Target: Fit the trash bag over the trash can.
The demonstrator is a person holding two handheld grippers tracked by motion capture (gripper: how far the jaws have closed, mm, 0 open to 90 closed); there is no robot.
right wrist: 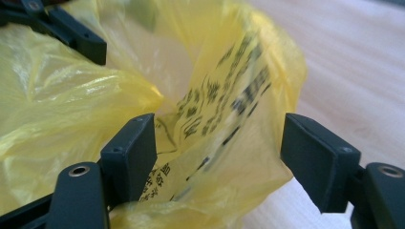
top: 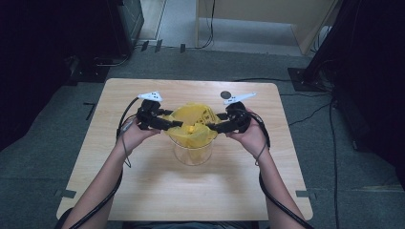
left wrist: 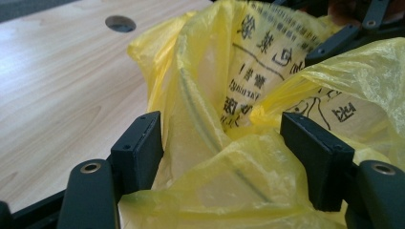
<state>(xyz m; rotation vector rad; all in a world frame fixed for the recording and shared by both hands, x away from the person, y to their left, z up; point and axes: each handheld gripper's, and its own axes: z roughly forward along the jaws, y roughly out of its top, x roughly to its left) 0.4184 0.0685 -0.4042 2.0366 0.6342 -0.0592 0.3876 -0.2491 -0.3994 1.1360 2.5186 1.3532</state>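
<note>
A yellow plastic bag point(top: 193, 121) printed with black characters sits in a clear round container point(top: 193, 156) at the middle of the wooden table point(top: 143, 186). My left gripper point(top: 177, 125) reaches the bag's rim from the left, and my right gripper point(top: 210, 128) reaches it from the right. In the left gripper view the left gripper point(left wrist: 222, 152) stands open, with loose bag film point(left wrist: 248, 71) bulging between its pads. The right gripper point(right wrist: 217, 152) is open too, a fold of the bag point(right wrist: 71, 95) lying between its jaws. Each gripper view shows the other gripper's jaws across the bag.
A dark round hole point(top: 226, 95) marks the table's far side, also visible as the hole point(left wrist: 120, 23) in the left gripper view. Cables trail from both grippers along the forearms. Grey floor, dark equipment and a wooden cabinet point(top: 267, 19) surround the table.
</note>
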